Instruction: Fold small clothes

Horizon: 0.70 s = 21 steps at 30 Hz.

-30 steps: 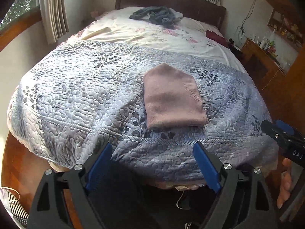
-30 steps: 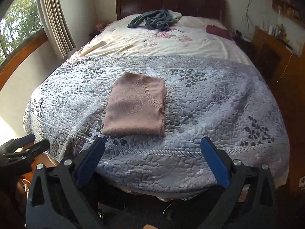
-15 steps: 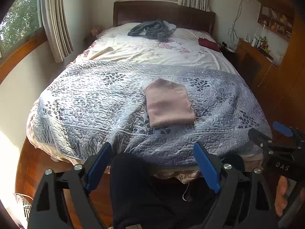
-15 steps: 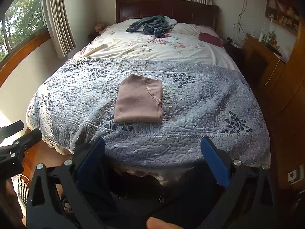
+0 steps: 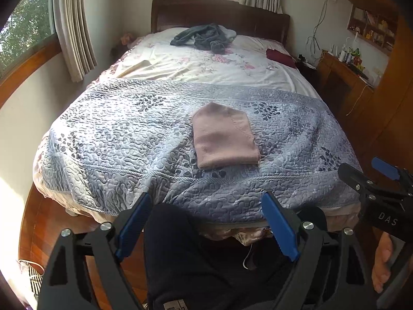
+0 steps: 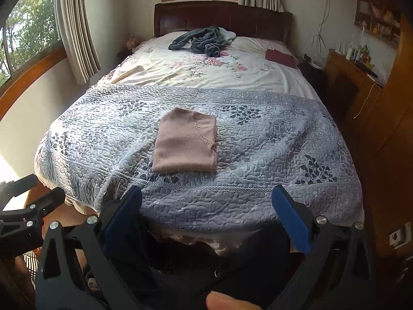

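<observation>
Evidently both tools have backed off from the bed: left gripper (image 5: 206, 222) and right gripper (image 6: 206, 217) hang spread wide and empty, while the pink garment (image 5: 224, 136) lies folded at twelve o'clock on the quilt (image 5: 116, 139), probably finished

We see a dusty pink knit garment (image 5: 224, 137) (image 6: 186, 144) folded into a neat, flat rectangle, lying near the foot of the bed on its quilted blue-grey bedspread (image 5: 118, 139) (image 6: 271, 149).
</observation>
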Motion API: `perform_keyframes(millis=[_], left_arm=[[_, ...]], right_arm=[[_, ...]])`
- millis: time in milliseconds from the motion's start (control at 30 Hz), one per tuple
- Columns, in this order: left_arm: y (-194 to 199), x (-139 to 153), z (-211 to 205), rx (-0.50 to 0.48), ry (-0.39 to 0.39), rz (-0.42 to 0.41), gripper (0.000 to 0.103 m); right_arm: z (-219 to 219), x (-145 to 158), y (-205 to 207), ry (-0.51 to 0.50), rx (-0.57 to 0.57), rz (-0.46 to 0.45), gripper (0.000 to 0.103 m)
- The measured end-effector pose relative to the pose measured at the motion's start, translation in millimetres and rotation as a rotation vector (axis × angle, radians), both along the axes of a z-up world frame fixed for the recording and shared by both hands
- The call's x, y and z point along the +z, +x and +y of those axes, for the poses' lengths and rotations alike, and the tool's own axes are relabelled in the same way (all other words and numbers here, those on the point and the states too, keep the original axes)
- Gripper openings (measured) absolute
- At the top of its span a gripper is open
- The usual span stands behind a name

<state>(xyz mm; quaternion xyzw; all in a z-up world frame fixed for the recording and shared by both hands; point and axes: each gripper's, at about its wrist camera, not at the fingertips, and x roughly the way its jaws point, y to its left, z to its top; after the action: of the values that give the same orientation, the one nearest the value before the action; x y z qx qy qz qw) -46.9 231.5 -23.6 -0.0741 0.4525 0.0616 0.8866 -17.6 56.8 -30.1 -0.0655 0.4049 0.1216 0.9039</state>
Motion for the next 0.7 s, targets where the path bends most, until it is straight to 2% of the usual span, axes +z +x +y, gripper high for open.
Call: perform_keyframes(millis=[700], left_arm=[[11.9, -4.6, -1.0, -0.014, -0.022, 0.007, 0.087]], right_arm=[[2.5, -4.8, 11.0, -0.005, 0.006, 0.008, 0.1]])
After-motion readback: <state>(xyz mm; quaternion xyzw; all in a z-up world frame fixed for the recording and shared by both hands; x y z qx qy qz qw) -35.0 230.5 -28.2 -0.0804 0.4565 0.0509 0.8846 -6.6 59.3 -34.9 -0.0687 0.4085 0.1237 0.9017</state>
